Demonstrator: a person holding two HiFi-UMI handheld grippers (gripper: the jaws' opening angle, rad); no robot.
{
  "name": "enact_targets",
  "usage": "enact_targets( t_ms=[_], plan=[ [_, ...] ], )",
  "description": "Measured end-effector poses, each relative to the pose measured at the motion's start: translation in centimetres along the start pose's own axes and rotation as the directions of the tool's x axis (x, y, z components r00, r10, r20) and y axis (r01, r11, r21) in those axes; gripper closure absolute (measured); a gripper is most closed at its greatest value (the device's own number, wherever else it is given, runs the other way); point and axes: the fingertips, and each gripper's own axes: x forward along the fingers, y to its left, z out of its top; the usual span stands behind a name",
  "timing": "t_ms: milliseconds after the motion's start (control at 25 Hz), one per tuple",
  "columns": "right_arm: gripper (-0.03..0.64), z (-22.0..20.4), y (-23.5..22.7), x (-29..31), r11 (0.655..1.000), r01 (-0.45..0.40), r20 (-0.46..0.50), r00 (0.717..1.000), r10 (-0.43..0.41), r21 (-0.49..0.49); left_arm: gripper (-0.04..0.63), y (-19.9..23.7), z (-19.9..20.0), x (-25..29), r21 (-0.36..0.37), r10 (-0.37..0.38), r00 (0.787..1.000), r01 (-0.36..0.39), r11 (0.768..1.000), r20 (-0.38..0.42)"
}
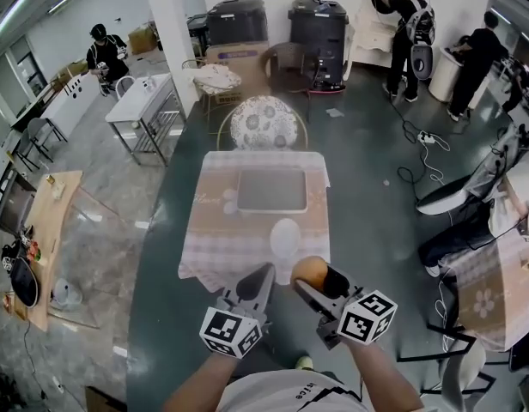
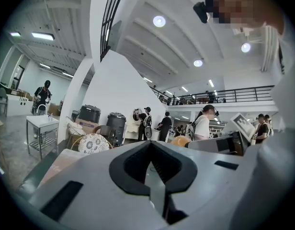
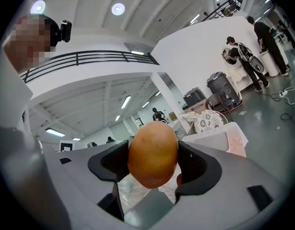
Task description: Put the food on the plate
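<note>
A brown, egg-shaped potato (image 3: pixel 153 158) sits pinched between the two jaws of my right gripper (image 3: pixel 154 163), held up in the air. From the head view the potato (image 1: pixel 308 271) hangs just off the near edge of the cloth-covered table (image 1: pixel 215 245), with the right gripper (image 1: pixel 319 287) shut on it. A white oval plate (image 1: pixel 285 236) lies on the cloth a little beyond it. My left gripper (image 1: pixel 258 283) floats beside the right one with its jaws together and nothing in them. In the left gripper view the left gripper (image 2: pixel 151 170) points over the table, and the potato (image 2: pixel 180 141) shows at its right.
A grey tray (image 1: pixel 271 189) lies on the table behind the plate. A chair with a patterned cushion (image 1: pixel 263 123) stands at the far side. Cables (image 1: pixel 423 157) trail on the floor at the right, beside another clothed table (image 1: pixel 496 290). People stand at the back wall.
</note>
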Motion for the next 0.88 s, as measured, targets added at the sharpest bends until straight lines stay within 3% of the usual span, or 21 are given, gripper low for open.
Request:
enact_targets(
  t_ms=[400, 640, 880],
  plan=[
    [0.322, -3.5, -6.4, 8.8, 0.982, 0.180, -0.061, 0.983, -0.176, 0.062, 0.589, 8.9, -4.0, 5.4, -0.006, -0.100, 0.991, 0.100, 0.995, -0.092],
    [0.322, -6.3, -11.2, 10.6, 0.955, 0.291, -0.127, 0.951, -0.283, 0.051, 0.589, 10.4, -6.2, 7.3, -0.032, -0.132, 0.983, 0.129, 0.991, -0.128],
    [0.322, -8.9, -15.9, 12.9, 0.937, 0.341, -0.188, 0.928, -0.321, 0.079, 0.589, 11.9, -8.6, 9.2, -0.057, -0.132, 0.977, 0.124, 0.991, -0.166]
  ],
)
